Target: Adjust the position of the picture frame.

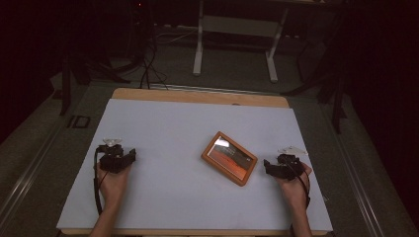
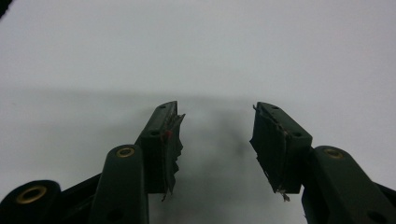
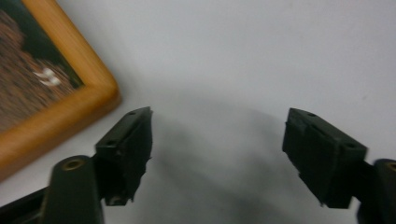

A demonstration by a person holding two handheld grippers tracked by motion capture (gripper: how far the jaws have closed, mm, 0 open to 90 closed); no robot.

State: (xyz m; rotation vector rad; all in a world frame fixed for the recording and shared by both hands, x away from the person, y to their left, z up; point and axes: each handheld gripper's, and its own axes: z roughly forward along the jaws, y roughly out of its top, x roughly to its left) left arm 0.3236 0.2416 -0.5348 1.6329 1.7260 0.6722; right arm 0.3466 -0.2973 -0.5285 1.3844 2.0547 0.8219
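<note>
Nearest, we found the left gripper [image 1: 132, 157] and right gripper [image 1: 266, 165] both gaping, holding nothing. Just left of the right one lay the rectangular wooden-framed picture [image 1: 229, 158] flat on the white table sheet [image 1: 168, 123]; we judged it stiff, glass-fronted, fragile, best taken by a frame edge.

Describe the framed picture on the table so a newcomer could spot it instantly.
Start at the wooden table covered by a pale sheet. Right of its middle, close to the right gripper, the framed picture lies flat and turned at an angle to the table's edges. Its orange-brown wooden frame around a dark, glossy image sets it apart: the only coloured thing on the sheet, beside two black grippers.
</note>
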